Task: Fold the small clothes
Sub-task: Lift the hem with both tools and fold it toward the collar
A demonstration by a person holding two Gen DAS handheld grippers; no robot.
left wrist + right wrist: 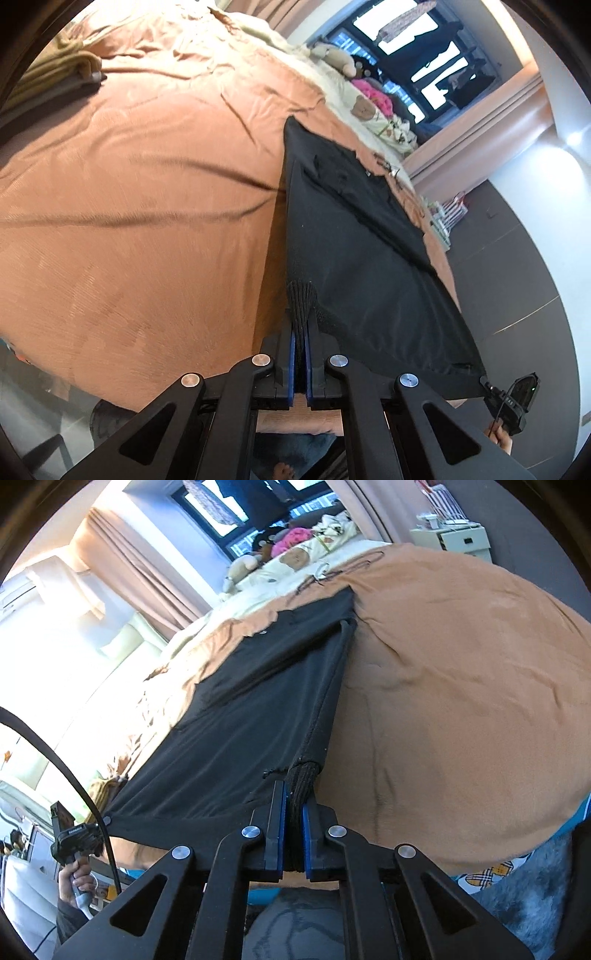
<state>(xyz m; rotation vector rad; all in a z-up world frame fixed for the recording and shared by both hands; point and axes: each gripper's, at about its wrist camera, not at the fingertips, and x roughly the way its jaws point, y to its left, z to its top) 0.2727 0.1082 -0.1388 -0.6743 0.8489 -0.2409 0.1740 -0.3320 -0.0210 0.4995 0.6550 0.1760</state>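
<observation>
A black garment (354,236) stretches across the orange bedspread (147,206), its near hem lifted off the bed. My left gripper (303,328) is shut on the ribbed corner of that hem, bunched between the blue pads. In the right wrist view the same black garment (243,709) runs away from me, and my right gripper (294,805) is shut on its other ribbed corner. Each view shows the opposite gripper at the far end of the taut hem: the right gripper (511,400) and the left gripper (79,836), held by a hand (72,882).
A folded olive cloth (62,70) lies at the far left of the bed. Stuffed toys (336,55) and pillows (295,559) sit at the head near the dark window (424,48). A white drawer unit (454,539) stands beside the bed. Dark floor (517,266) runs along the bed's edge.
</observation>
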